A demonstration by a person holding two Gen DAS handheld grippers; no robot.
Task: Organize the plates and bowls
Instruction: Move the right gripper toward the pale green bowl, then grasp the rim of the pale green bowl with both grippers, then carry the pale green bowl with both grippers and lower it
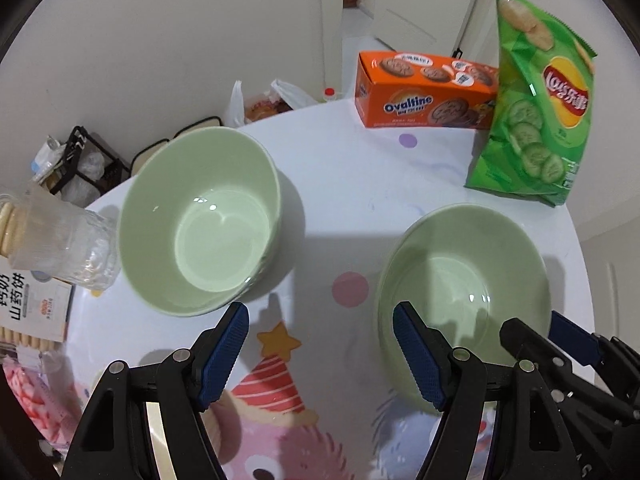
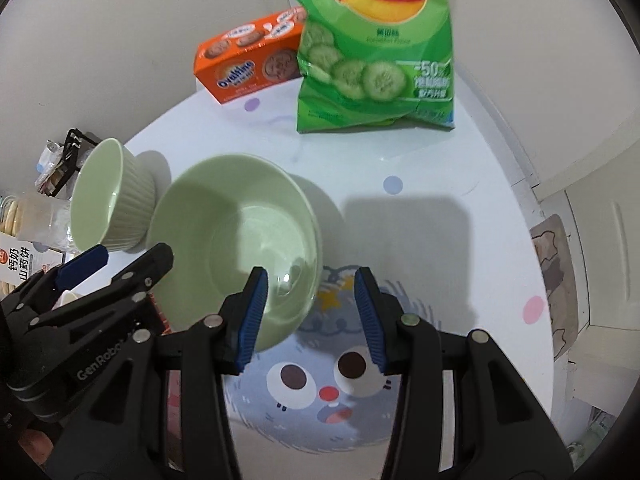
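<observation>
Both sets of fingers spread wide, holding nothing: right gripper [image 2: 310, 316] straddling near rim of wide bowl [image 2: 236, 236], closer than left gripper [image 1: 320, 354], ribbed bowl [image 1: 200, 220] just beyond-left on surface [image 2: 440, 240].

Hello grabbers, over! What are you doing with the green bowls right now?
Left gripper open, holding nothing. Right gripper open, straddling near rim of wide bowl. Ribbed bowl sits beside it, untouched. Chip bag behind, not blocking.
</observation>
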